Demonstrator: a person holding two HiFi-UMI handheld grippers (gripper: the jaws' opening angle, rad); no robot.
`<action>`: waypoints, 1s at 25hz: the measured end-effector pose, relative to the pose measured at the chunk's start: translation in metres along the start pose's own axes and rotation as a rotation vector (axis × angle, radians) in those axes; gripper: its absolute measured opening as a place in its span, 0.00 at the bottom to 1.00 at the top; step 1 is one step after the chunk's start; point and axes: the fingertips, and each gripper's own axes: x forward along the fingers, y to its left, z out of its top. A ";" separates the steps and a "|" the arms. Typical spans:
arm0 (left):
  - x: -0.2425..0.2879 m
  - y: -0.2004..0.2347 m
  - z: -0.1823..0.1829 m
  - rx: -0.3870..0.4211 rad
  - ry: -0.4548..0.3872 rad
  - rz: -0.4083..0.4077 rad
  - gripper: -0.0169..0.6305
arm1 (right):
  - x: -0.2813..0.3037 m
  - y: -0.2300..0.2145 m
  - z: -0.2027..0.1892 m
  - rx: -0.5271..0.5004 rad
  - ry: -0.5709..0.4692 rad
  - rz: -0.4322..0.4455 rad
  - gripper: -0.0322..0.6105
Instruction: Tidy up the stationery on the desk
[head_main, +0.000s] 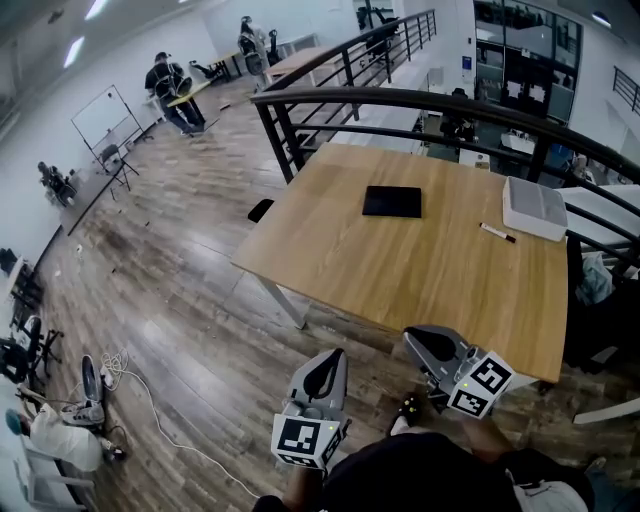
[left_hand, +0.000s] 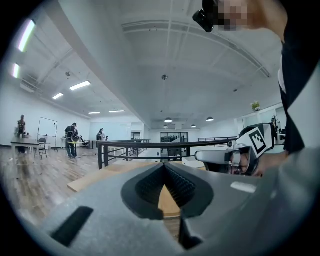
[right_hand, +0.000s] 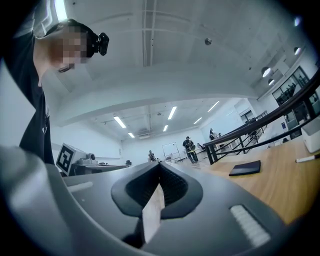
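On the wooden desk (head_main: 400, 270) lie a black notebook (head_main: 392, 201), a marker pen (head_main: 497, 232) and a white box (head_main: 535, 207) at the far right corner. Both grippers hang in front of the desk's near edge, short of all three. My left gripper (head_main: 326, 368) is shut and holds nothing; its own view shows the jaws (left_hand: 164, 167) closed, pointing level at the desk edge. My right gripper (head_main: 424, 341) is also shut and empty (right_hand: 160, 167). In the right gripper view, the notebook (right_hand: 245, 168) and the pen (right_hand: 306, 159) show off to the right.
A black railing (head_main: 420, 100) runs behind the desk. A dark chair (head_main: 600, 290) stands at the desk's right side. Cables and gear (head_main: 90, 395) lie on the wood floor at the left. People (head_main: 172, 85) and a whiteboard (head_main: 100, 115) are far off.
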 end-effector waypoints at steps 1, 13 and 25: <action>0.006 0.002 0.001 0.001 0.000 0.006 0.02 | 0.003 -0.006 0.001 0.006 -0.004 0.006 0.06; 0.077 0.025 0.003 0.000 0.019 0.033 0.02 | 0.026 -0.075 0.011 0.038 -0.027 0.019 0.06; 0.167 0.036 -0.008 0.004 0.013 -0.024 0.02 | 0.039 -0.161 0.013 0.020 -0.012 -0.046 0.06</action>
